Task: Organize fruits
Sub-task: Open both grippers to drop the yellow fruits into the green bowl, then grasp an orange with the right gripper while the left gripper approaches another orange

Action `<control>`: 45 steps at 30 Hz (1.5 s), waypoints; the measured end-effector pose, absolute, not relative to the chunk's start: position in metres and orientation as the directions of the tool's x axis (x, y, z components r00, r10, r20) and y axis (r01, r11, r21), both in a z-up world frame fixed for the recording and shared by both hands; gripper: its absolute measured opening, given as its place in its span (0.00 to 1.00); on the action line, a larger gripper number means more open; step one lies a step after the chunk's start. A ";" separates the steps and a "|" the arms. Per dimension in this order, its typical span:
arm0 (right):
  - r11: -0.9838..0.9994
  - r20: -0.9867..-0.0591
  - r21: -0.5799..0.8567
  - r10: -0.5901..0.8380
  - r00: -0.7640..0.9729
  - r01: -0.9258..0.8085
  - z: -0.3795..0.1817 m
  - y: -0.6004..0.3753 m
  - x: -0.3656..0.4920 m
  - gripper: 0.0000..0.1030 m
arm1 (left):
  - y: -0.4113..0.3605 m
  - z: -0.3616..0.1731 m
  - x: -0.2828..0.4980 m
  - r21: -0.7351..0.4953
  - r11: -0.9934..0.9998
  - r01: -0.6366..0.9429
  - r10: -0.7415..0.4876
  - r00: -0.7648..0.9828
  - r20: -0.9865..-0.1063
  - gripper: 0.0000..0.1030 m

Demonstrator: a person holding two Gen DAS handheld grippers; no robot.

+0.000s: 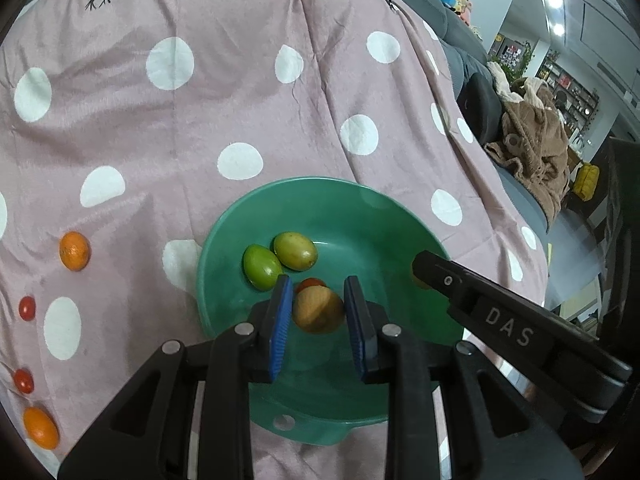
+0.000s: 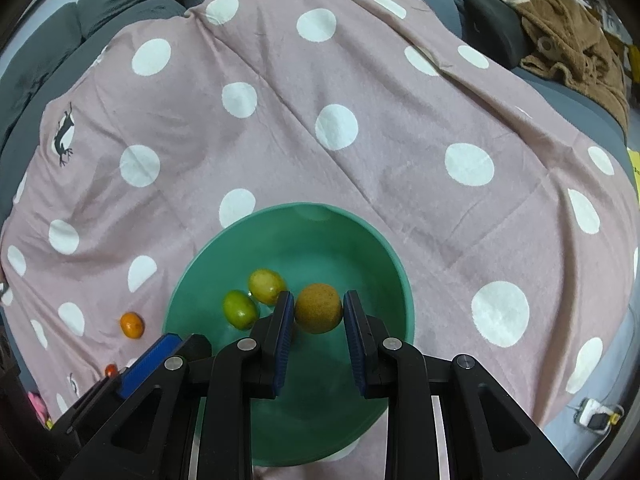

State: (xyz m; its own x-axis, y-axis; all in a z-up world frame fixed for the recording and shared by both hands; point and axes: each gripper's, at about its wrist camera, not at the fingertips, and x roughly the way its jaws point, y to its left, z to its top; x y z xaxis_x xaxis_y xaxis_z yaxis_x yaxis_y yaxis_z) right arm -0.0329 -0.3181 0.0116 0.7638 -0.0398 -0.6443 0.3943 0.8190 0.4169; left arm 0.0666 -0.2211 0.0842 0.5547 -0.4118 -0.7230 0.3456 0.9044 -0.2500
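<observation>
Hidden bits first: a red tomato (image 1: pixel 311 282) in the bowl (image 1: pixel 360 208) is mostly covered by the tan fruit (image 1: pixel 318 309). The right gripper (image 1: pixel 424 270) enters the left view side-on with its tip over the bowl's right side; its jaw gap doesn't show there.

Left gripper (image 1: pixel 318 328) hangs over the bowl, jaws apart, holding nothing; the tan fruit sits in the gap between the pads, clear of both.

Right gripper (image 2: pixel 318 328): the tan fruit (image 2: pixel 319 308) is between its pads and looks touching both, but can't tell if it's gripped or just lined up below.

Green fruit (image 1: pixel 262 267) and yellow fruit (image 1: pixel 295 250) lie touching in the bowl, left of the jaws.

On the polka-dot blanket (image 1: pixel 248 92), left of the bowl: two oranges (image 1: pixel 74 251) (image 1: pixel 41 428) and two tomatoes (image 1: pixel 27 308) (image 1: pixel 23 381). Brown robe (image 1: pixel 532 152) on the sofa, far right.
</observation>
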 end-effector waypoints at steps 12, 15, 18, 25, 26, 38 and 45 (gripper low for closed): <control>0.843 -0.615 0.417 -0.014 0.788 0.341 0.025 -0.300 -0.033 0.50 | -0.163 0.114 0.044 -0.247 0.930 0.271 -0.366 0.627 -0.688 0.52; 0.859 -0.606 0.405 -0.005 0.796 0.314 0.032 -0.288 -0.033 0.50 | -0.132 0.123 0.035 -0.229 0.949 0.216 -0.315 0.648 -0.693 0.53; 0.878 -0.597 0.390 0.012 0.802 0.277 0.040 -0.272 -0.032 0.50 | -0.094 0.131 0.023 -0.206 0.967 0.150 -0.252 0.674 -0.694 0.55; 0.920 -0.571 0.376 0.136 0.810 0.110 0.056 -0.215 -0.027 0.50 | 0.002 0.136 -0.012 -0.171 0.983 -0.073 -0.063 0.736 -0.674 0.63; 0.926 -0.569 0.370 0.159 0.807 0.078 0.057 -0.204 -0.025 0.50 | 0.013 0.135 -0.016 -0.181 0.979 -0.096 -0.051 0.741 -0.670 0.64; 0.851 -0.652 0.416 0.525 0.547 -0.321 0.023 -0.041 0.001 0.50 | 0.092 0.116 -0.024 -0.256 0.934 -0.248 0.000 0.719 -0.695 0.66; 0.856 -0.741 0.409 0.514 0.432 -0.318 -0.014 0.000 0.015 0.50 | 0.112 0.112 -0.026 -0.308 0.908 -0.284 -0.014 0.715 -0.699 0.66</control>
